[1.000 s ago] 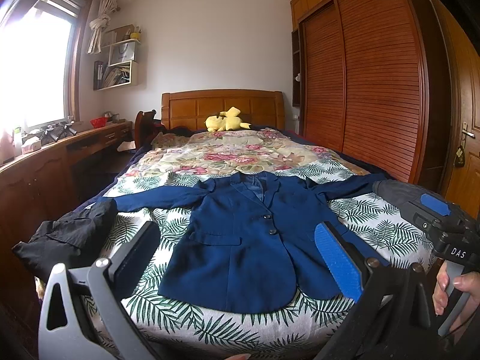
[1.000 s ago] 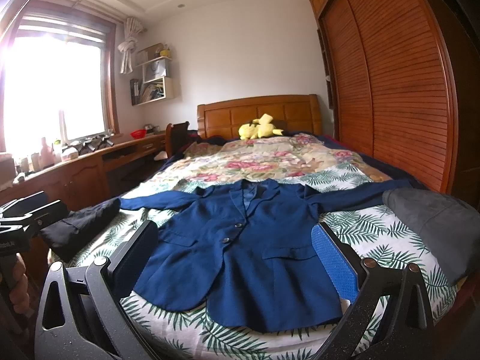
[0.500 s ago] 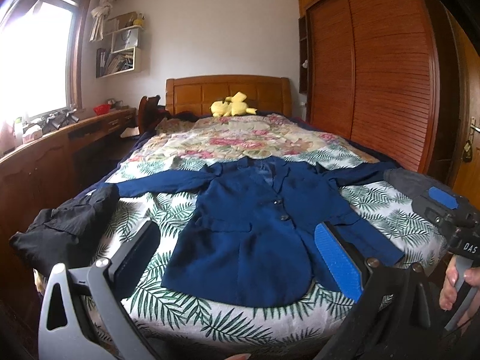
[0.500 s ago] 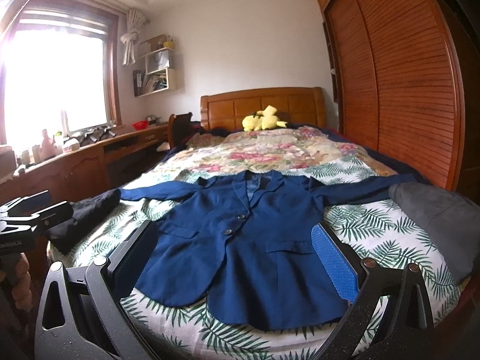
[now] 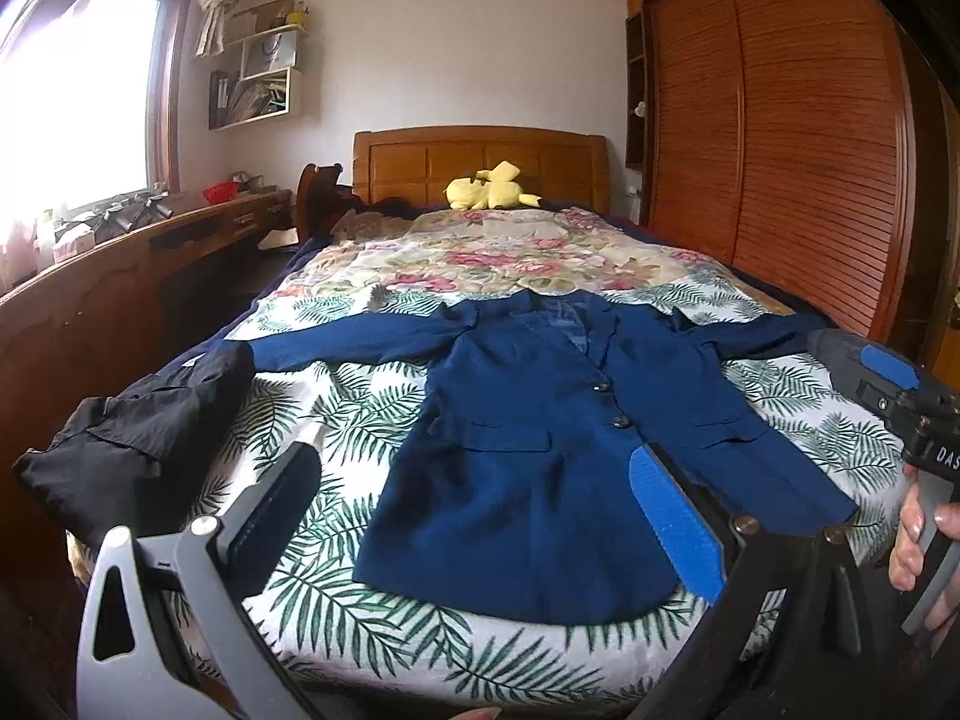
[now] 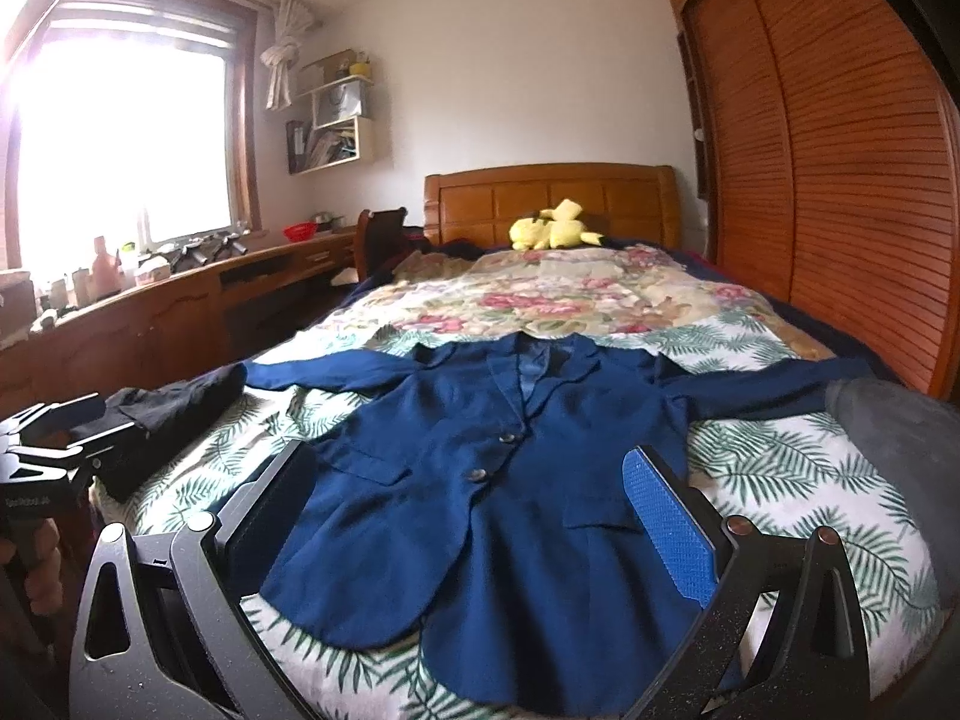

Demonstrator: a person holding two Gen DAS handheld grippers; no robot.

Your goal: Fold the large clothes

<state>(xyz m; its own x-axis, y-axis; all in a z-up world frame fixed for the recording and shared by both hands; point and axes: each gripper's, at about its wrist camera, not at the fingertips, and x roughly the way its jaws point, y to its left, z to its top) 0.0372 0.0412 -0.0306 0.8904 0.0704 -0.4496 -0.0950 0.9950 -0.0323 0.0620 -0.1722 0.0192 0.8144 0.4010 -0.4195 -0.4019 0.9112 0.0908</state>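
A navy blue jacket lies flat and face up on the bed, buttoned, both sleeves spread sideways. It also shows in the right wrist view. My left gripper is open and empty, held above the foot of the bed near the jacket's lower hem. My right gripper is open and empty, above the hem too. The right gripper's body shows at the left wrist view's right edge, and the left gripper's body at the right wrist view's left edge.
A black garment lies at the bed's left edge and a grey one at the right. A palm-leaf sheet and floral quilt cover the bed. A yellow plush sits by the headboard. Wooden desk left, wardrobe right.
Both grippers have dropped lower and tilted, so the bed appears flatter and the jacket's hem closer. Both stay open. The jacket has not moved.
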